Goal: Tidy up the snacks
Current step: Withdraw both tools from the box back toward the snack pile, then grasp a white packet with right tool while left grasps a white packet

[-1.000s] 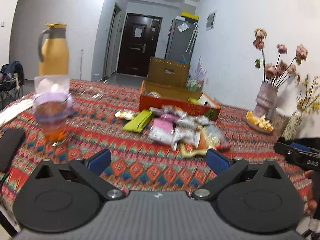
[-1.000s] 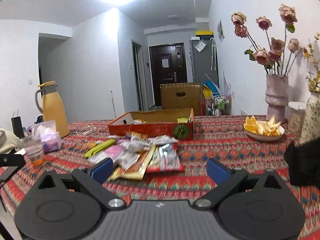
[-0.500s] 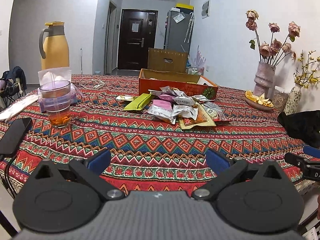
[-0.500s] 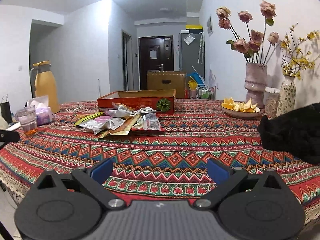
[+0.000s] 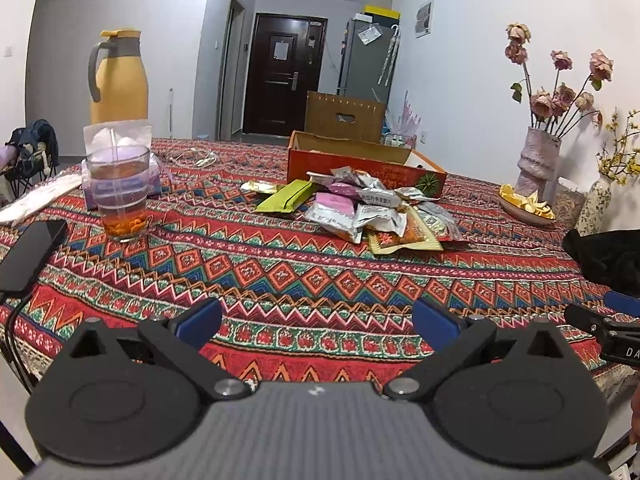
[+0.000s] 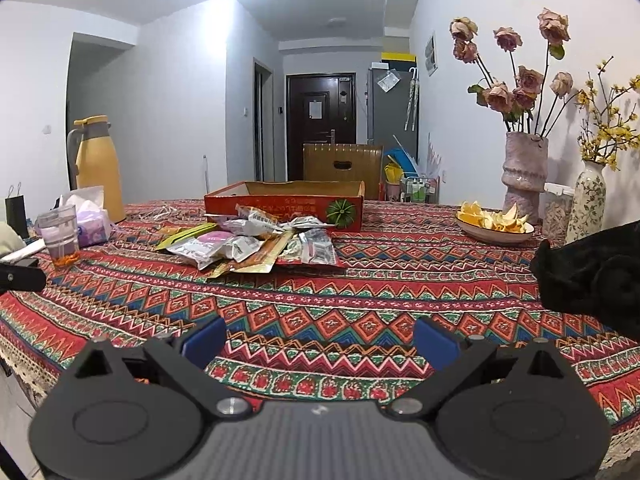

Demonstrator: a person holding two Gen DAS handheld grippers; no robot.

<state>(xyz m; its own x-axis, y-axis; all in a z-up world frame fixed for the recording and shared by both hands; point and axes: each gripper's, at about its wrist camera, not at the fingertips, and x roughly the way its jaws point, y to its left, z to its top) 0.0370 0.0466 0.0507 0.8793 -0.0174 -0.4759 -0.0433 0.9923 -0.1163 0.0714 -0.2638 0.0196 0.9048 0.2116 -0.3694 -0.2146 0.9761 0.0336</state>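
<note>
Meanwhile, both grippers, left gripper [image 5: 316,322] and right gripper [image 6: 318,340], fingers wide, empty; snack pile [image 6: 256,242] well ahead, before red box [image 6: 288,202]; approach step, reach forward next.

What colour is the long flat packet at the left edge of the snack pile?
Lime green; the long flat packet shows best in the left wrist view.

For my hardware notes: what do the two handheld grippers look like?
Both the left gripper and the right gripper look alike: matte black body, two round black discs, silver pivot screws, angled black linkage bars, and blue pads on the fingers.
</note>
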